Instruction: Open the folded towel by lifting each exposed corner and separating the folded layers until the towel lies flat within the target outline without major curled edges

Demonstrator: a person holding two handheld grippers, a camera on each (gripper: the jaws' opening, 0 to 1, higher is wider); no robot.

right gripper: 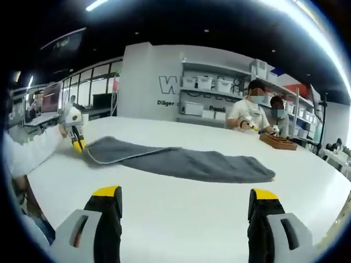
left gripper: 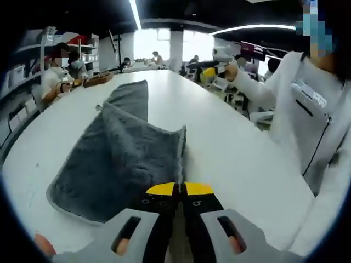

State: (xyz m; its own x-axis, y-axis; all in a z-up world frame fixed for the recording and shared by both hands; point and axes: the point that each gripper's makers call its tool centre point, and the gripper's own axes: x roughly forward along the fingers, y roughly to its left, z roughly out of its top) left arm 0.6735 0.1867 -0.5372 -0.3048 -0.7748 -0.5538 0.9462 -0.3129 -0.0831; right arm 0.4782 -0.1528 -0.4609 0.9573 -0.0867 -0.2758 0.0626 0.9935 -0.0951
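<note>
Now left hand-held gripper (left gripper: 180, 189) pinches towel (left gripper: 118, 153) (corner).

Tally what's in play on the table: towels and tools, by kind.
Towel: 1, grey, still partly folded
Tools: 2, left tool shut on the towel's edge, right tool open over the table
Total: 3

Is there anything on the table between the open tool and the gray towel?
No. Only bare white table lies between the open right tool and the gray towel. The left tool is pinching the towel's near corner.
</note>
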